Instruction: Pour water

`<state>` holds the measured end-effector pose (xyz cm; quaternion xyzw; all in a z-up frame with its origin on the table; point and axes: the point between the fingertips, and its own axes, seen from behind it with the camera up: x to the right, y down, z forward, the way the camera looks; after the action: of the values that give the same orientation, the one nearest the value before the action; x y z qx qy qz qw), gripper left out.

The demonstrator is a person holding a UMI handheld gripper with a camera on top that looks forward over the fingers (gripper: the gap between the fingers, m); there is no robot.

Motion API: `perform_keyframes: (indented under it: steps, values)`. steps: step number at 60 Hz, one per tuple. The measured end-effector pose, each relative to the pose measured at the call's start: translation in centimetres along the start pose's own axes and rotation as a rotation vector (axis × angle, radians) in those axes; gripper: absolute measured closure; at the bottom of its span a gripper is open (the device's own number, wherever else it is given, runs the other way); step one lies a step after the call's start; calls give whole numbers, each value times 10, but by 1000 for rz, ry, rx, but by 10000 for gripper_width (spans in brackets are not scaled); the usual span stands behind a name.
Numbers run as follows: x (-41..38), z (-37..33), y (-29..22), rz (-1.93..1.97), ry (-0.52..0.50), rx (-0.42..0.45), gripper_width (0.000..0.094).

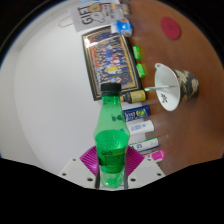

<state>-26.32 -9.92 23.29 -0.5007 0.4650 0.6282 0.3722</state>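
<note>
Your claw grips the green bottle.
The bottle stands upright, cap on; a white funnel stands on the bench beyond.

The gripper points forward, both fingers low and spread, their pink pads pressing the two sides of a bottle, jaws clamped.

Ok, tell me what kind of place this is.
Probably a home or office tabletop used as a test setup: a brown table strewn with boxed goods, a white funnel and small packets. The gripper holds a green bottle between its fingers.
</note>
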Motion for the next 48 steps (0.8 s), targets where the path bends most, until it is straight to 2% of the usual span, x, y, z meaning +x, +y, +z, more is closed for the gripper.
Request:
perform_keyframes:
  steps: [14,28,36,48]
  values:
    - [27,20,-6,394,-29,-13,626]
    - [36,20,-2,376,15,-35,628]
    - [32,14,-1,203,64,-55,625]
    - [-6,4,-27,-381,128,-71,624]
